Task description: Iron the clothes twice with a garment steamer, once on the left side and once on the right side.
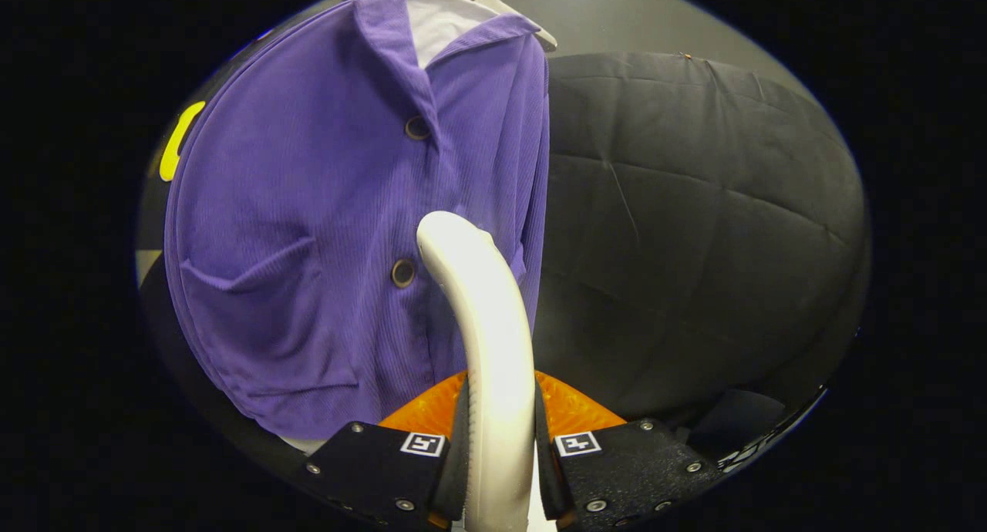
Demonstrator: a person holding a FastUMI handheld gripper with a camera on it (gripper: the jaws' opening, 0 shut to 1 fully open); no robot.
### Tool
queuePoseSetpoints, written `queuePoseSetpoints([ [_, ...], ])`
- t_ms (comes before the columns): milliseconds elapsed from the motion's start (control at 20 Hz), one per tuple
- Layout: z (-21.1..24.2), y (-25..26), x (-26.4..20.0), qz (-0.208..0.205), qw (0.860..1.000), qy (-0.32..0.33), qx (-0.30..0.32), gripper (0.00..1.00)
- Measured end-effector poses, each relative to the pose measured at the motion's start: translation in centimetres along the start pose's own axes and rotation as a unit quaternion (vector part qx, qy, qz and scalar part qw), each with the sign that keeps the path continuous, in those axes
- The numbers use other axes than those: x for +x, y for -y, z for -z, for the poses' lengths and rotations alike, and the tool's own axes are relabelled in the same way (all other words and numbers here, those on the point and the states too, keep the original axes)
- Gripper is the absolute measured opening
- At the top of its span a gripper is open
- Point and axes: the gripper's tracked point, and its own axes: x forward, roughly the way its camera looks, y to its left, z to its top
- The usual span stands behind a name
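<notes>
A purple ribbed jacket [324, 231] with dark buttons hangs on a white hanger [493, 0] in front of the black cloth wall. A white inner garment [436, 23] shows at its collar. My gripper [500, 439] is shut on the white garment steamer [482, 316], both fingers pressing on its handle. The steamer curves up and forward from between the fingers, and its head reaches the jacket's right front panel, just right of the lower button [402, 273]. Whether the head touches the cloth I cannot tell.
The black cloth wall [694, 231] spreads to the right of the jacket, creased and bare. The jacket's left side carries a chest pocket [247, 270] and a lower pocket near the hem.
</notes>
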Motion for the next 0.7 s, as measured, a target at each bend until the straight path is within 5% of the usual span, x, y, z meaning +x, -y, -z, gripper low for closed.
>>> queuePoseSetpoints([
  [300, 7.5, -2.2, 0.7, -0.017, 0.998, -0.059, -0.020, 0.38],
  [700, 11.5, -1.9, -1.5, -0.029, 0.996, -0.075, -0.028, 0.38],
])
